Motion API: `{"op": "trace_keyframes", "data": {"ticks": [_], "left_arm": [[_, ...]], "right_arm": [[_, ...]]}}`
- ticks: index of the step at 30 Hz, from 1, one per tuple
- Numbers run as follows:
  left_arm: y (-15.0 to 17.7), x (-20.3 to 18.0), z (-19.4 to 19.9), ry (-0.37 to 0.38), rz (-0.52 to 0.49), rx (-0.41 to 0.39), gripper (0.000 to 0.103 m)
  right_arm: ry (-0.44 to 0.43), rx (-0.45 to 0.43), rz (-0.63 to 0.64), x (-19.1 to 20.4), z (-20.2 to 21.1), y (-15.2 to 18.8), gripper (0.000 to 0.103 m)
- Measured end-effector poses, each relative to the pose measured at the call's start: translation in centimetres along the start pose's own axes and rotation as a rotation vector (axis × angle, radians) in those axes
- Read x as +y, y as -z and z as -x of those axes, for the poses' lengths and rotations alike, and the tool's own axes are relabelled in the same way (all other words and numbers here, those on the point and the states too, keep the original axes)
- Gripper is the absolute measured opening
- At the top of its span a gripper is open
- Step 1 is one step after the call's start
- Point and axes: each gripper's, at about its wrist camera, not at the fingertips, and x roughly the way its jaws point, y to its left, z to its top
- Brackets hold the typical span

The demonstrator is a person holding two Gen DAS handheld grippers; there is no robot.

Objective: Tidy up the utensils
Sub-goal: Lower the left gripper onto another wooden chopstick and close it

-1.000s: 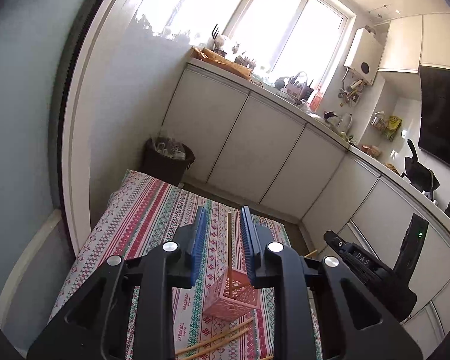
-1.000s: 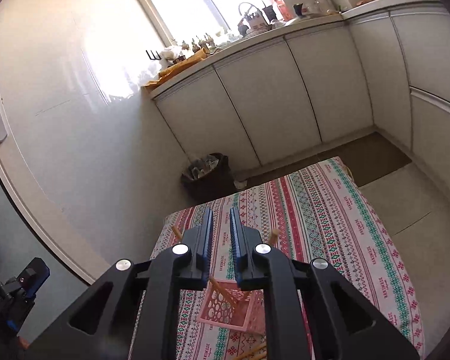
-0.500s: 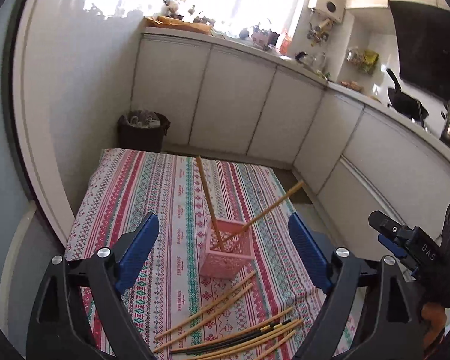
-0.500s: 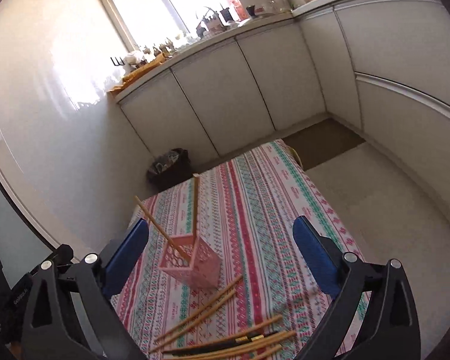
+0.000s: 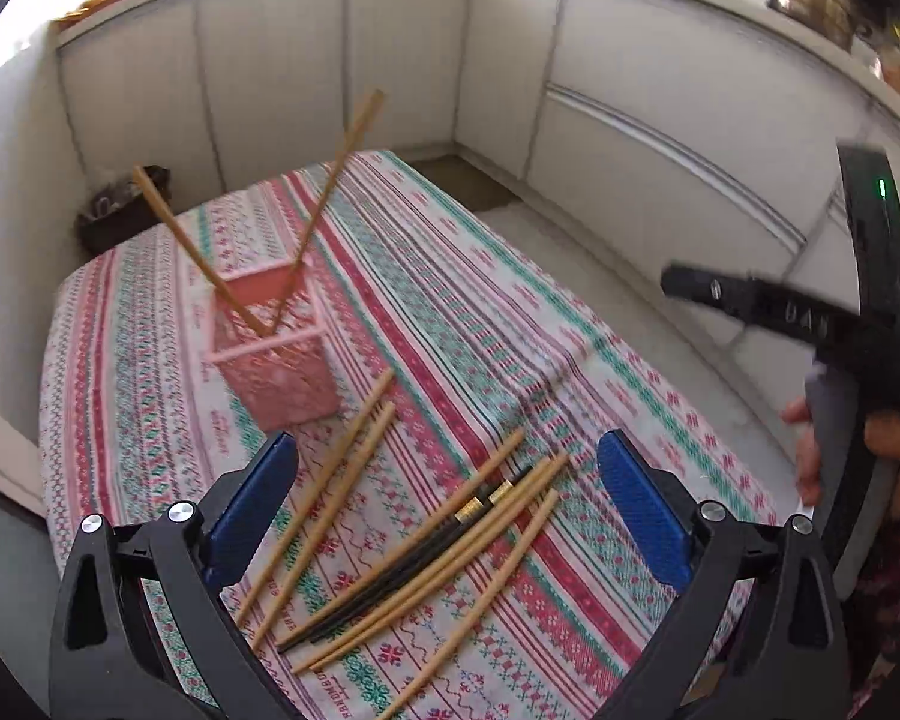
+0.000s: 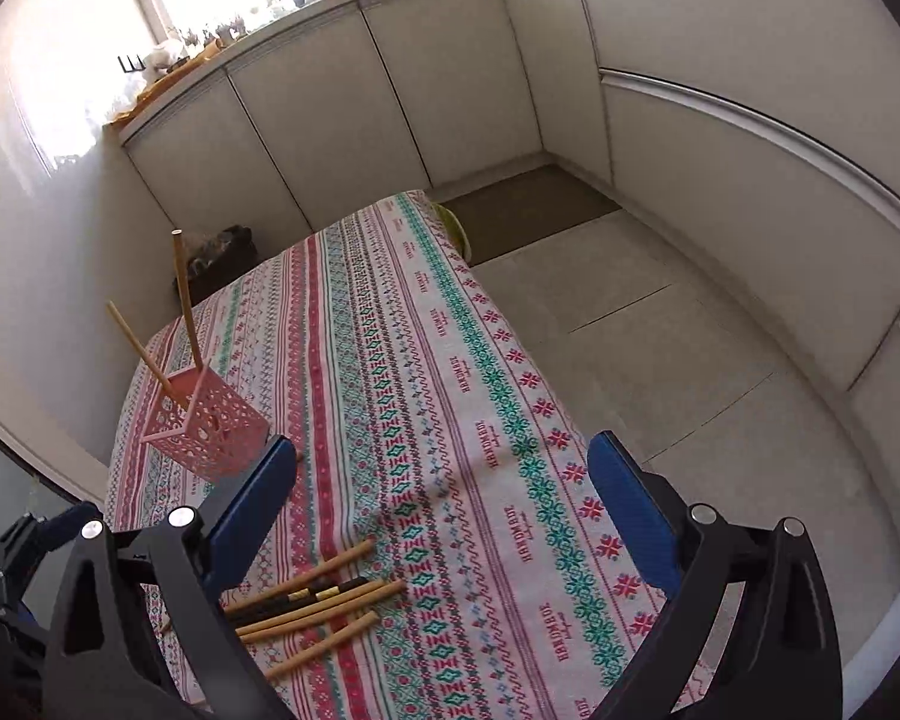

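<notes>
Both grippers, left point(image 5: 447, 507) and right point(image 6: 441, 510), fingers wide apart (empty); loose wooden chopsticks point(image 5: 414, 546) lie near pink square plastic basket point(image 5: 273, 354).

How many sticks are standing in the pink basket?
2. The left chopstick leans toward the wall and the right chopstick leans toward the cabinets. They meet low inside the pink basket. None seems hidden.

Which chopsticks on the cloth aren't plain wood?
The black pair with gold bands, lying in the middle of the loose pile; every other chopstick there is light wood.
</notes>
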Motion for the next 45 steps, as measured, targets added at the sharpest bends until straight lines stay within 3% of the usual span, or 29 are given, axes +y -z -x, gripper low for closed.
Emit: {"op": "trace_keyframes", "data": {"ticks": [3,5,10,14,26,28,31,36,42,45], "left_arm": [[1.9,-3.1,-3.2,0.021,-0.147,0.112,0.094],[3.1,-4.8,-5.3,0.05,-0.22,0.187,0.087],[4.3,-6.7,-9.2,0.131,-0.315,0.352,0.066],[4.4,-7.0,-11.4,0.172,-0.365,0.475,0.059],[2.2,-7.2,-15.0,0.149,-0.413,0.621,0.052],[1.8,-7.6,-15.3,0.111,-0.39,0.644,0.038],[0.9,-6.7,-15.7,0.08,-0.314,0.641,0.023],[1.6,-5.7,-14.5,0.043,-0.222,0.567,0.011],[3.4,-4.0,-12.0,0.046,0.015,0.461,0.006],[4.3,-2.7,-8.8,0.059,0.108,0.373,0.006]], "right_arm": [[0.006,0.014,-0.03,-1.6,0.0,-0.3,0.095],[-0.006,0.024,-0.056,-2.5,0.1,-0.6,0.095],[-0.056,0.052,-0.105,-3.8,0.4,-1.0,0.095],[-0.072,0.062,-0.113,-4.3,0.6,-1.1,0.095],[-0.107,0.109,-0.185,-5.9,0.1,-0.9,0.095],[-0.097,0.112,-0.189,-5.9,0.0,-0.9,0.095],[-0.078,0.122,-0.208,-6.2,-0.3,-0.8,0.095],[-0.071,0.168,-0.211,-5.9,-1.4,-0.5,0.095],[-0.228,0.395,-0.318,-3.7,-5.6,2.2,0.093],[-0.271,0.504,-0.358,-1.9,-7.7,4.3,0.078]]}}
